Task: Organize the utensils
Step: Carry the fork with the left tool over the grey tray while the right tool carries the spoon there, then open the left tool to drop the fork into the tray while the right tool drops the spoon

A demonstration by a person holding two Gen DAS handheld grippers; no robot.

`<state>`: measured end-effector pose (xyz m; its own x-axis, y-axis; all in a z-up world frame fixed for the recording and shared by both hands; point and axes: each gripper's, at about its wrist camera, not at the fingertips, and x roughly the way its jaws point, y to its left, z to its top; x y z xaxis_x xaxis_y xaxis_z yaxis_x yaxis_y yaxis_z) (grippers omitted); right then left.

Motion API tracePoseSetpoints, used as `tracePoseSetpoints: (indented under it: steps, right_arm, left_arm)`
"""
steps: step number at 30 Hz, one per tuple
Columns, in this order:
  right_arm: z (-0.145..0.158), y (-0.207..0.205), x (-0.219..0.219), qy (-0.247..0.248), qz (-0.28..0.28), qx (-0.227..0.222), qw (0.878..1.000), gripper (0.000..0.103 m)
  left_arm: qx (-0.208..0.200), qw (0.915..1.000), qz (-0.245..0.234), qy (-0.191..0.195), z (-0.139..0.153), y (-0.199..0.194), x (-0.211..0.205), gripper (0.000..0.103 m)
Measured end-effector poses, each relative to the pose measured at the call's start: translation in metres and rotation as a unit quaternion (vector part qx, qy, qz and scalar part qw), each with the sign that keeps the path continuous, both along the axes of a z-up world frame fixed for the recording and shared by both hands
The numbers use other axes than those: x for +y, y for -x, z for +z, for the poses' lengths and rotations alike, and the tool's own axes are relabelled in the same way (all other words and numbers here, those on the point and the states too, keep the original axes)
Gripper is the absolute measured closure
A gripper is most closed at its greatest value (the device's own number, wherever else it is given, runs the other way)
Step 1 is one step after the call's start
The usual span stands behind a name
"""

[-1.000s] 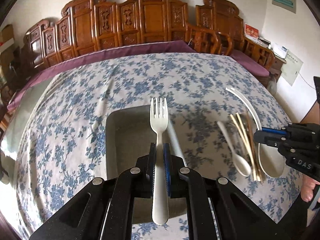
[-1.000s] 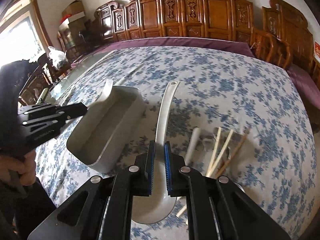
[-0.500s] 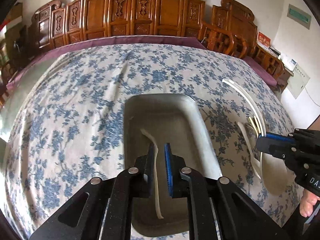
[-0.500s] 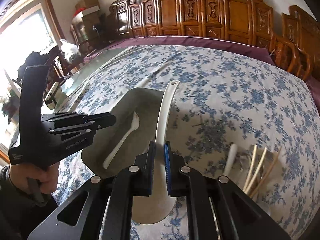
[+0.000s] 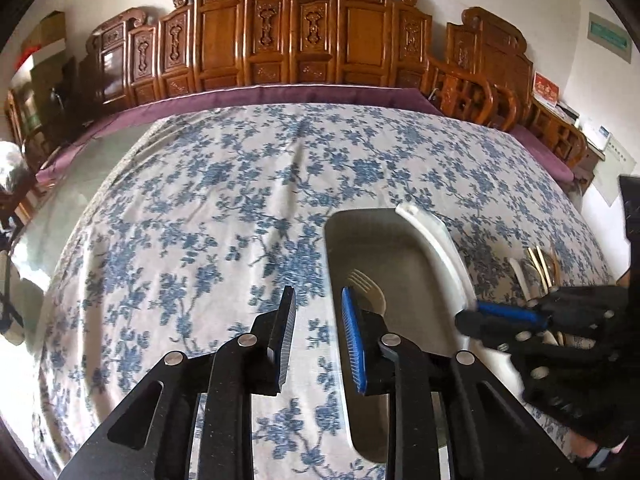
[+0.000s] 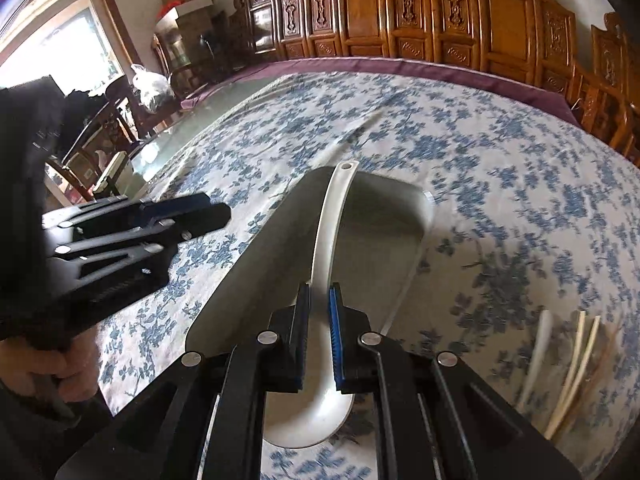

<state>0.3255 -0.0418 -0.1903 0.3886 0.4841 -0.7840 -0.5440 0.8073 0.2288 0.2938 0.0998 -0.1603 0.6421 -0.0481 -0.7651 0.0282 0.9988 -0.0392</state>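
Observation:
A grey tray [image 5: 384,240] lies on the blue-flowered cloth, with a white fork [image 5: 366,284] inside it, partly hidden by my finger. My left gripper [image 5: 318,294] hangs just left of the tray; its jaws are opening and only cloth shows between them. My right gripper [image 6: 319,290] is shut on the handle of a long white ladle [image 6: 332,220]. The ladle slants over the tray [image 6: 384,220], bowl end toward me. From the left wrist view the ladle [image 5: 436,240] crosses the tray's right rim, with the right gripper [image 5: 466,320] behind it.
Pale chopsticks [image 6: 576,356] and a white spoon [image 6: 536,356] lie on the cloth right of the tray. Carved wooden chairs [image 5: 280,40] line the table's far edge. Bare glass tabletop [image 6: 208,108] shows at the left. A hand [image 6: 60,364] holds the left gripper.
The left gripper let the fork go into the tray, slid left off the tray and its jaws parted. The right gripper carried the ladle left, over the tray.

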Motion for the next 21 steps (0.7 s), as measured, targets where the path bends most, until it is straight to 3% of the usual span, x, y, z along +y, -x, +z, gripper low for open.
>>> tracePoseSetpoints:
  steps: [7,12,17,21]
  right_arm:
    - [-0.020,0.000,0.011,0.003,-0.001,0.015,1.000,0.090]
    - [-0.009,0.005,-0.003,-0.014,-0.001,0.004,1.000,0.085]
    - [0.016,0.018,-0.046,-0.026,-0.021,-0.020,0.999,0.085]
    - [0.029,0.035,-0.099,-0.005,-0.047,-0.048,0.998,0.085]
  left_arm:
    - [0.001,1.0000,0.004,0.002,0.003,0.001,0.004,0.079]
    - [-0.006,1.0000,-0.004,-0.001,0.009,0.006,-0.005,0.079]
    - [-0.009,0.9997,-0.019,0.012,0.014,0.014,-0.024,0.078]
    - [-0.016,0.9988,-0.041,0.021,0.020,0.022,-0.051,0.078]
